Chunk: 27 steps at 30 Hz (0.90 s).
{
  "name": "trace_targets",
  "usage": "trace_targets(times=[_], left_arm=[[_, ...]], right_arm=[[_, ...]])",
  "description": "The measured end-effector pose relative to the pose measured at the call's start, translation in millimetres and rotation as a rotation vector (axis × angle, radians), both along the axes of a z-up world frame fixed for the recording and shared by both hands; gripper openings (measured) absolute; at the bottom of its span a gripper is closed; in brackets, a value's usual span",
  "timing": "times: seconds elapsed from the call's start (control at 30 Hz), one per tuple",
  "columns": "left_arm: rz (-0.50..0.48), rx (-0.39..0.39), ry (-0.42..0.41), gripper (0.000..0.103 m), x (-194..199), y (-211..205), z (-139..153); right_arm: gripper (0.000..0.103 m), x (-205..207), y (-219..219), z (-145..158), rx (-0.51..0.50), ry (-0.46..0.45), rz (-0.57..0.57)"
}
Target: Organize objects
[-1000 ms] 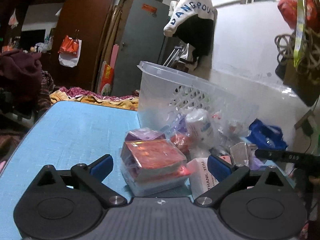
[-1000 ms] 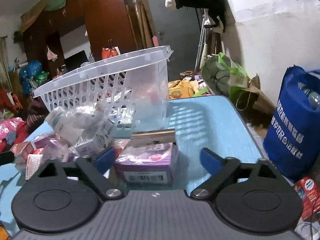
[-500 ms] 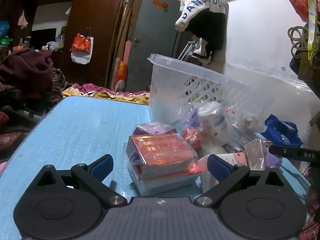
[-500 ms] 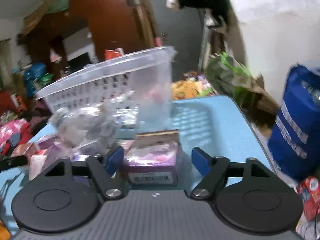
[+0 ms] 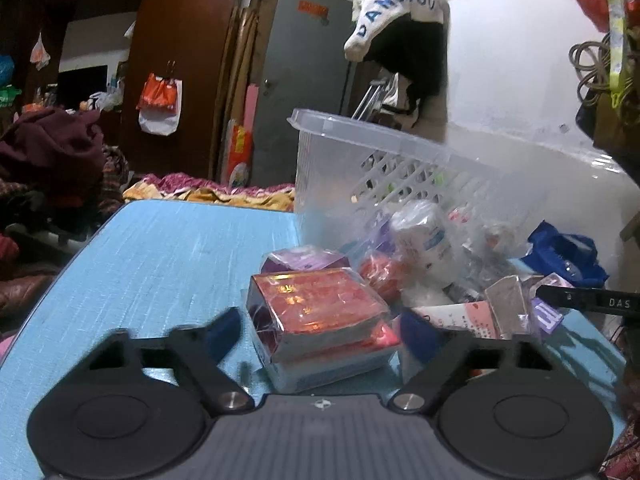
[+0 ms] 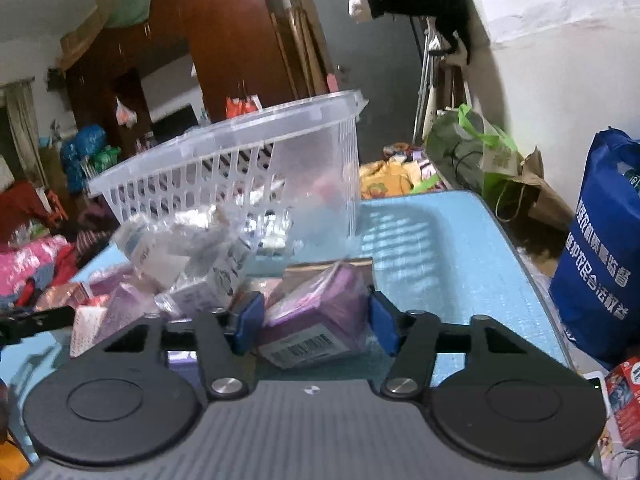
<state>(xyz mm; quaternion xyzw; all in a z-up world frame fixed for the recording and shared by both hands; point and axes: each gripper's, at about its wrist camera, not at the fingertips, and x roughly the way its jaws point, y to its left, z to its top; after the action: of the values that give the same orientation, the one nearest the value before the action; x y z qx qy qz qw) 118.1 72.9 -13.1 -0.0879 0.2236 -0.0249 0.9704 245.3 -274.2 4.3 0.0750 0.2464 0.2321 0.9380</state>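
A clear plastic basket [image 5: 384, 168] stands on the blue table [image 5: 160, 264], with a heap of wrapped packets in front of it. My left gripper [image 5: 320, 330] is open around a red box in clear wrap [image 5: 316, 308] that lies on the table; its blue fingers stand a little off the box's sides. My right gripper [image 6: 314, 320] is shut on a purple box in clear wrap [image 6: 316, 316] and holds it tilted, lifted off the table. The basket [image 6: 248, 176] stands just beyond it.
A white bottle in wrap [image 5: 424, 240], a purple packet [image 5: 304, 258] and a pink carton [image 5: 460, 316] lie in the heap. The right gripper's finger [image 5: 588, 302] shows at the right. A blue bag [image 6: 600, 248] stands off the table's right edge.
My right gripper has closed on the purple box and lifted it, tilting it. My left gripper has narrowed around the red box and moved slightly closer.
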Motion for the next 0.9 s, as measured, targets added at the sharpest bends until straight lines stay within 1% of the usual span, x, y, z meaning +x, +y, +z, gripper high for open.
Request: trace_targets(times=[0.07,0.33,0.43,0.6,0.67,0.73,0.8,0.9], left_arm=[[-0.010,-0.016,-0.024,0.074,-3,2,0],[-0.044,-0.081,-0.129,0.074,-14,10,-1],[-0.050,-0.111,-0.147,0.074,-16,14,-3],[-0.070,-0.116,-0.189,0.074,-19,12,0],[-0.075,-0.135,-0.206,0.074,-22,13,2],[-0.101,-0.170,-0.225,0.074,-23,16,9],[-0.106,-0.167,-0.250,0.074,-23,15,22],[-0.139,-0.169,-0.284,0.074,-9,14,55]], right_arm=[[0.060,-3,-3,0,0.024,-0.014,-0.005],[0.059,-13,-9,4,0.062,-0.086,-0.039],[0.059,-15,-9,5,0.066,-0.104,-0.049],[0.059,-19,-14,8,0.091,-0.121,-0.052],[0.059,-24,-18,11,0.107,-0.129,-0.057],[0.059,-35,-21,21,0.114,-0.165,-0.065],[0.059,-44,-21,39,0.118,-0.208,-0.065],[0.059,-47,-10,78,0.107,-0.276,-0.051]])
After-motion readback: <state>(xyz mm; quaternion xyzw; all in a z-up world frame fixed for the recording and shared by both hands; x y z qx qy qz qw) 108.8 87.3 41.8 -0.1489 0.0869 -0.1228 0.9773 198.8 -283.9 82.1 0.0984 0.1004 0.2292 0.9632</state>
